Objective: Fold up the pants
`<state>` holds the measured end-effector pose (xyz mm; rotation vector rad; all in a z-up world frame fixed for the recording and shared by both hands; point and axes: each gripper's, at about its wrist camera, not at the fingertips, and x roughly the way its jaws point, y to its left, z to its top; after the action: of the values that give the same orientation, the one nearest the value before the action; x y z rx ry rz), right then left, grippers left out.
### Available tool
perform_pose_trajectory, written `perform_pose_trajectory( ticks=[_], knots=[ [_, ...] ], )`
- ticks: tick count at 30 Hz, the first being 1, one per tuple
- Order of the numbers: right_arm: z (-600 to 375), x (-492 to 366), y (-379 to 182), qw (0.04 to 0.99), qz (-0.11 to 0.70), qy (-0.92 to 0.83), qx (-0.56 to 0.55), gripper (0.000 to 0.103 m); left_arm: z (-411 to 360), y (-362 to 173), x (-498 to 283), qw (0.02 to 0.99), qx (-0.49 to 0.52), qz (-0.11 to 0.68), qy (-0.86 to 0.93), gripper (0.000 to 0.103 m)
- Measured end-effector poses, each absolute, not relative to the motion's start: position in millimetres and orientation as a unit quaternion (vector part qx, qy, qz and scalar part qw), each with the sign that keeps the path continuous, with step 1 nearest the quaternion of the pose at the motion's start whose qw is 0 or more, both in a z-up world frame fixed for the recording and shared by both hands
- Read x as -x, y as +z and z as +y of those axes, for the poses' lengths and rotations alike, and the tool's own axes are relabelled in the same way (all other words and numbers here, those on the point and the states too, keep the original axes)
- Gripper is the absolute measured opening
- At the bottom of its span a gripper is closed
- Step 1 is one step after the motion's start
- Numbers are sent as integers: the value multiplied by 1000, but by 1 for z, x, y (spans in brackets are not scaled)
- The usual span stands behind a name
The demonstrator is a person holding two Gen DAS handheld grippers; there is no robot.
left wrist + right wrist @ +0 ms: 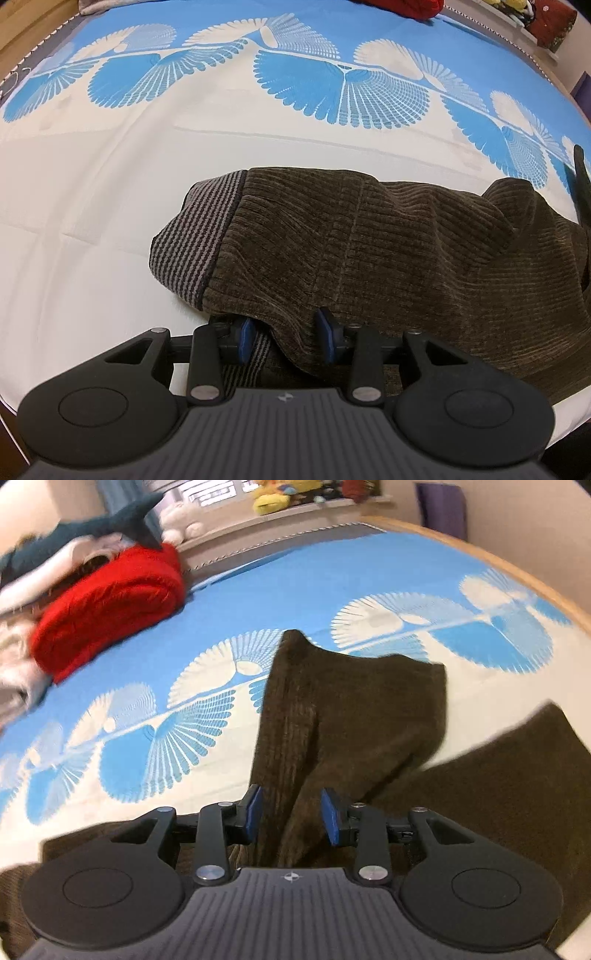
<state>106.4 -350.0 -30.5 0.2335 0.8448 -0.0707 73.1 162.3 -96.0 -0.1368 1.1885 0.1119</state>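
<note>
Brown corduroy pants (369, 251) lie on the blue-and-white bedsheet (110, 184), striped waistband (195, 240) to the left. Left gripper (284, 336): fingers apart, a fold of the waist end between the blue pads, grip not confirmed. Right gripper (291, 816): fingers apart around a raised ridge of leg fabric. Red blanket (107, 605) well apart.

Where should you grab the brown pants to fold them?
Best guess: take the pants at the striped waistband, coming in low from the near edge. The band is a firm, straight hem lying flat on the bed, so it should lift evenly. The left hand-held gripper already sits there, open around the near edge.
</note>
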Motion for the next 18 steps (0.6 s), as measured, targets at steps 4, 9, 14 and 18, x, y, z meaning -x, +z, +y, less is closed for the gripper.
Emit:
perform_pose_trajectory(
  ticks=[4, 9, 14, 18],
  knots=[
    [-320, -133, -42, 901, 428, -26, -67, 45, 165, -98, -74, 823, 68, 562, 51, 40],
    [-294, -150, -57, 890, 452, -66, 0, 48, 167, -99, -77, 821, 73, 565, 47, 40],
    [-293, -151, -60, 884, 460, -85, 33, 7, 166, -99, -76, 822, 69, 563, 48, 37],
    [-318, -136, -36, 903, 415, -109, -23, 6, 169, -92, -75, 830, 85, 548, 62, 20]
  ],
)
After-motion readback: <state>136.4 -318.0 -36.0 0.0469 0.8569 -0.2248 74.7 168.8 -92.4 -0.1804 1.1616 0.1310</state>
